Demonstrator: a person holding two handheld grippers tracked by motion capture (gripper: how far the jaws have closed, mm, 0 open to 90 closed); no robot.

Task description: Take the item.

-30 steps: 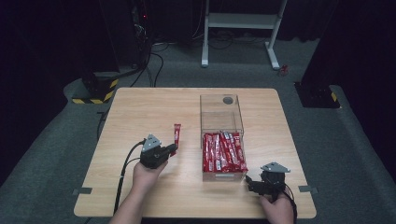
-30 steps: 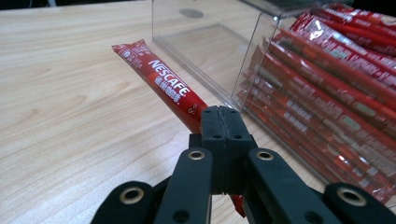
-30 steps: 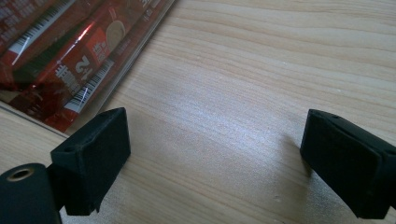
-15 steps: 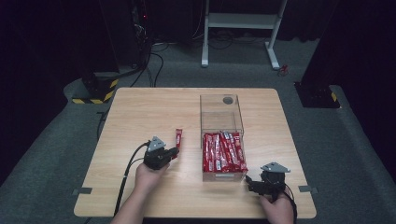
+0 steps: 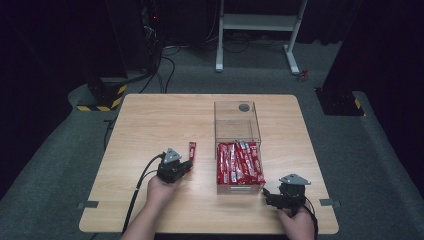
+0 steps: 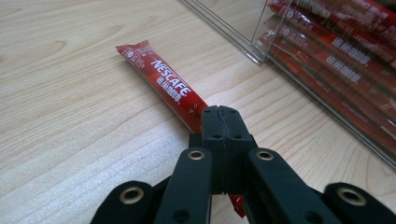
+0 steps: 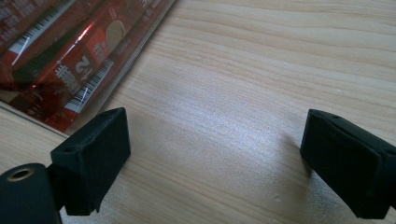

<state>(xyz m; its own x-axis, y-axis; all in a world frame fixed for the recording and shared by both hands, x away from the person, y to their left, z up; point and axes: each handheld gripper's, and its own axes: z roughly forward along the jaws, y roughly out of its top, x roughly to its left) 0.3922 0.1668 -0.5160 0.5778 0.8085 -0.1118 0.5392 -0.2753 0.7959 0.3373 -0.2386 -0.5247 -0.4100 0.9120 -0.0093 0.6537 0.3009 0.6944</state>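
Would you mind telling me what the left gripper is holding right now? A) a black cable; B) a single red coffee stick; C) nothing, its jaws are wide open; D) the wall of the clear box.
B: the left gripper has its jaws shut on the red coffee stick, which lies on the table beside the clear box.

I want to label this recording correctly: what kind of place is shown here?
Probably a lab or studio for recording, not a home: a lone wooden table on grey carpet, dark surroundings, cabled equipment and a white metal stand behind.

The left tool point(image 5: 186, 166) has drawn the red sachet point(image 5: 192, 150) nearer the person
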